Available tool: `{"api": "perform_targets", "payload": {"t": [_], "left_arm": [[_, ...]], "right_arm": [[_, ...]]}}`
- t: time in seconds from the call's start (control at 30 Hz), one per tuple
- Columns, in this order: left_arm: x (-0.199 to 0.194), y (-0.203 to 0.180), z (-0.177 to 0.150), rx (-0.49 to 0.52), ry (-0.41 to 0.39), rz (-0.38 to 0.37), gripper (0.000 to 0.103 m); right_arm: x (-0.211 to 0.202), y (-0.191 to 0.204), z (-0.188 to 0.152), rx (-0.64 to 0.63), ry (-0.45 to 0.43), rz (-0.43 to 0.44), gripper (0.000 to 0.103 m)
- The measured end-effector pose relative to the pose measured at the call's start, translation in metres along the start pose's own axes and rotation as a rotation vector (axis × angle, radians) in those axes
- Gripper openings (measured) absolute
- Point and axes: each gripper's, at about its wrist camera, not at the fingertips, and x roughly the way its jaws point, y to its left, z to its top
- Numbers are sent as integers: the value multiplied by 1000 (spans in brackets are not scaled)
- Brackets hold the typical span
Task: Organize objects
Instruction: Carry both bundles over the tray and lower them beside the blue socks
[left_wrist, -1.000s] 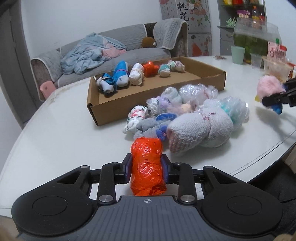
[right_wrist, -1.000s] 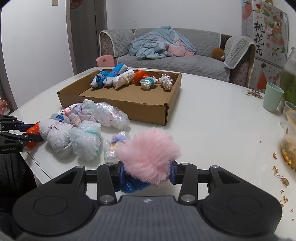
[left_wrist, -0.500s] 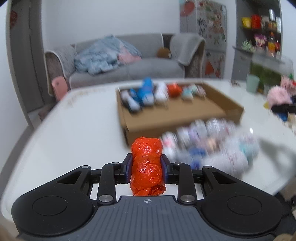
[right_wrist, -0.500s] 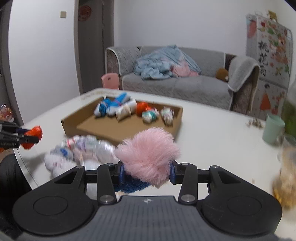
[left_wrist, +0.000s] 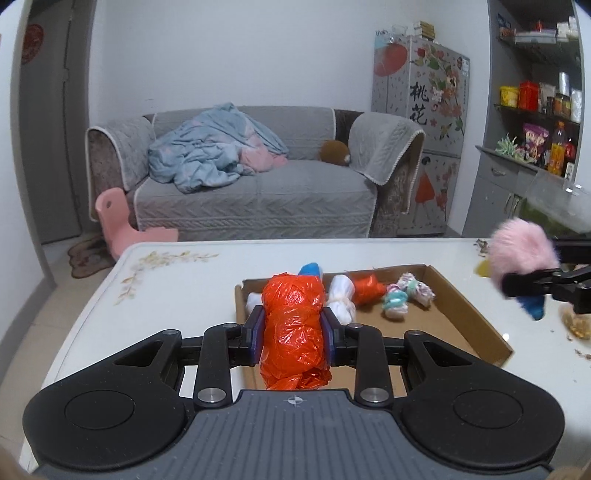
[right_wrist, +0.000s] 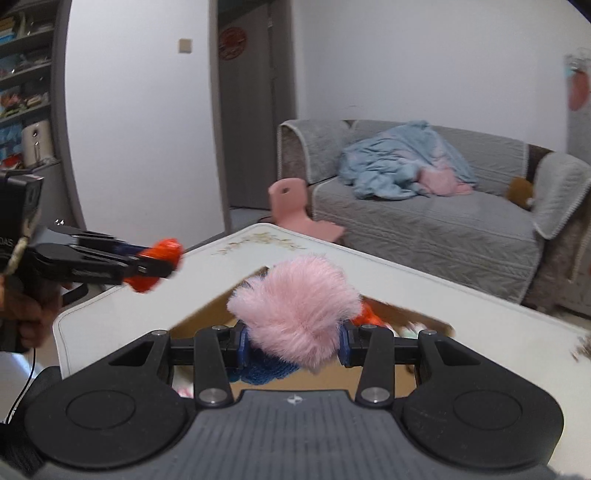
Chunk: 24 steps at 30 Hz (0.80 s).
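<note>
Above the near end of the shallow brown cardboard tray (left_wrist: 467, 308), the left gripper (left_wrist: 293, 334) is clenched on a crumpled orange plastic-bag bundle (left_wrist: 293, 328) — the blue pads (left_wrist: 256, 334) press its two sides, and the bundle stands upright between them, clear of the white floral-print table (left_wrist: 166, 291).

Inside the tray, at 12 o'clock from the held bundle: a blue-and-white rolled bundle (left_wrist: 309, 269), mostly hidden. At 1 o'clock: a white tied cloth bundle (left_wrist: 342, 299), then a smaller orange bundle (left_wrist: 367, 290), then a teal-and-white knotted bundle (left_wrist: 395, 304) and a pastel striped bundle (left_wrist: 417, 288), all lying along the far wall.

At 3 o'clock in the left wrist view, the right gripper (left_wrist: 517, 286) holds a fluffy pink pompom bundle with a blue knit base (left_wrist: 522, 254) — it hangs off the tray's right side, above the table.

Right wrist view: right gripper (right_wrist: 293, 347) grasps the same pink bundle (right_wrist: 295, 306), tray corner (right_wrist: 207, 314) beneath; blurred. Left gripper (right_wrist: 155, 271) with orange bundle (right_wrist: 162, 254) sits at 10 o'clock.

Background: grey sofa (left_wrist: 258, 192) with a blue blanket (left_wrist: 207, 158).
</note>
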Motion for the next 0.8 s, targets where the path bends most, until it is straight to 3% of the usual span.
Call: {"api": "perform_targets", "payload": {"t": [0.17,0.37,0.8], "left_arm": [[48,0,-2,-28,51,-16,37],[86,5,-19,-55,114,4,37],[115,7,-31,-33,206,34,37]], "right_arm": [[66,18,16,-66,90,50,39],[128,27,8,-132,210,75,39],[166,37,-8,-230,319,85,39]]}}
